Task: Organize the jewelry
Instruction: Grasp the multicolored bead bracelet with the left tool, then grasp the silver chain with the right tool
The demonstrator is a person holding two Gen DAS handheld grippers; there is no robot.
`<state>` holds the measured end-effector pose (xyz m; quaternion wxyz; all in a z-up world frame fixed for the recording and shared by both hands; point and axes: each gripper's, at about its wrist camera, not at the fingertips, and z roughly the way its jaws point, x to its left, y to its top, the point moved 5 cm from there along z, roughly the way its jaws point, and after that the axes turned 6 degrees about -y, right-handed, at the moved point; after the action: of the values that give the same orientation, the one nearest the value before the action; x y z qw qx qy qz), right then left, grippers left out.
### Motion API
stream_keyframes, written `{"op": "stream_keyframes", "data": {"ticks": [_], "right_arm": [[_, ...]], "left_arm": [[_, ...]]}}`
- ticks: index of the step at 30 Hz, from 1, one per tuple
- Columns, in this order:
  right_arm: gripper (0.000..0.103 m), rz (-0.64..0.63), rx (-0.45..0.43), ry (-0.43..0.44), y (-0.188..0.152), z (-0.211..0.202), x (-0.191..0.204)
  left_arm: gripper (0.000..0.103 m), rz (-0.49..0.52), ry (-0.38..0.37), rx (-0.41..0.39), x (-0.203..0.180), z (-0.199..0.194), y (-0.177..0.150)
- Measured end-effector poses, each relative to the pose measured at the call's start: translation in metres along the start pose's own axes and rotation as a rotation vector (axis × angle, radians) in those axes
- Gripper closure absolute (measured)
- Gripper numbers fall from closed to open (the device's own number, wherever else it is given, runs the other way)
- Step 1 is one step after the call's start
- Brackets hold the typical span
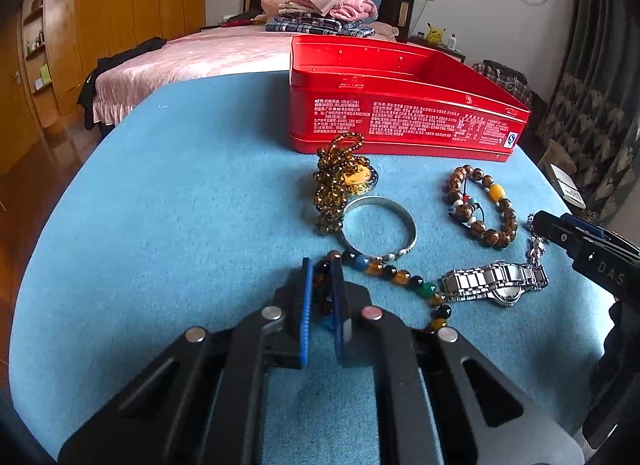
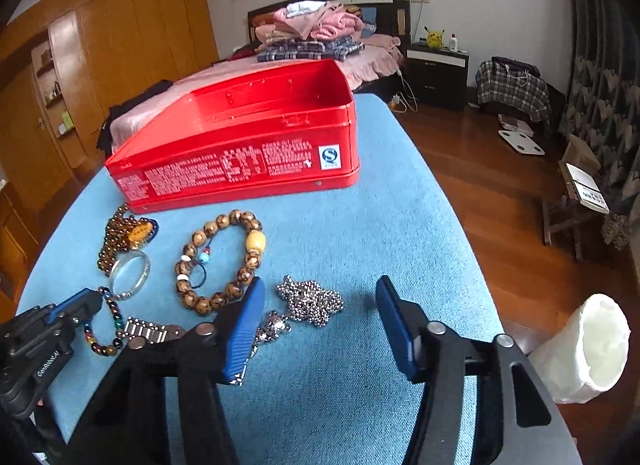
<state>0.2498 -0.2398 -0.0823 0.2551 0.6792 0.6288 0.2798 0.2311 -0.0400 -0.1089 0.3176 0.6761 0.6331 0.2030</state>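
Pink-covered bed (image 2: 360,55), wooden wardrobe (image 2: 120,45), black nightstand (image 2: 438,73), wood floor (image 2: 492,193), patterned curtain (image 2: 600,77)

**Left gripper pinched, right gripper spread**

Left gripper (image 1: 323,265) sits low at 6 o'clock in its own view, blue pads drawn close on a multicolour bead strand (image 1: 394,275). Right gripper (image 2: 320,289) has its jaws wide apart, nothing between them; in the left view its tip enters at 3 o'clock

Red tin (image 2: 240,153), front wall: dense white print (too small to read) and a white square label bearing "S". Right gripper (image 1: 560,231) body: letters "DAS".
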Motion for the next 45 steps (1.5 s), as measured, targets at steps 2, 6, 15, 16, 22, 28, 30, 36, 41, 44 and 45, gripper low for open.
{"op": "stream_keyframes", "data": {"ticks": [2, 6, 15, 16, 22, 28, 30, 36, 41, 44, 45], "right_arm": [[0.054, -0.007, 0.01, 0.003, -0.001, 0.002, 0.002], [0.07, -0.024, 0.022, 0.018, -0.003, 0.002, 0.006], [0.079, -0.039, 0.031, 0.055, -0.007, -0.001, 0.013], [0.079, -0.039, 0.034, 0.056, -0.008, -0.001, 0.013], [0.082, -0.061, 0.039, 0.068, -0.007, 0.0, 0.018], [0.085, -0.066, 0.031, 0.099, -0.01, -0.007, 0.018], [0.085, -0.061, 0.023, 0.111, -0.012, -0.011, 0.017], [0.087, -0.064, -0.004, 0.126, -0.009, -0.028, 0.014], [0.087, -0.066, -0.041, 0.141, 0.0, -0.043, 0.016], [0.087, -0.071, -0.061, 0.146, 0.007, -0.051, 0.019], [0.087, -0.073, -0.066, 0.148, 0.009, -0.053, 0.019]], "left_arm": [[0.096, -0.001, 0.001, 0.0, 0.0, 0.0, 0.0], [0.096, -0.002, 0.003, 0.0, 0.001, 0.0, 0.0], [0.096, -0.002, 0.002, 0.001, 0.0, 0.0, 0.001], [0.096, -0.002, 0.002, 0.001, 0.0, 0.0, 0.0], [0.096, -0.003, 0.007, 0.003, -0.001, 0.001, 0.0], [0.096, -0.02, -0.005, -0.003, -0.002, -0.001, 0.002], [0.096, -0.029, -0.014, -0.01, -0.001, -0.002, 0.002], [0.096, -0.029, -0.03, -0.044, -0.007, -0.011, 0.007], [0.096, -0.013, -0.038, -0.084, -0.015, -0.022, 0.017], [0.096, -0.01, -0.046, -0.106, -0.016, -0.03, 0.024], [0.096, -0.009, -0.047, -0.112, -0.015, -0.032, 0.026]]}}
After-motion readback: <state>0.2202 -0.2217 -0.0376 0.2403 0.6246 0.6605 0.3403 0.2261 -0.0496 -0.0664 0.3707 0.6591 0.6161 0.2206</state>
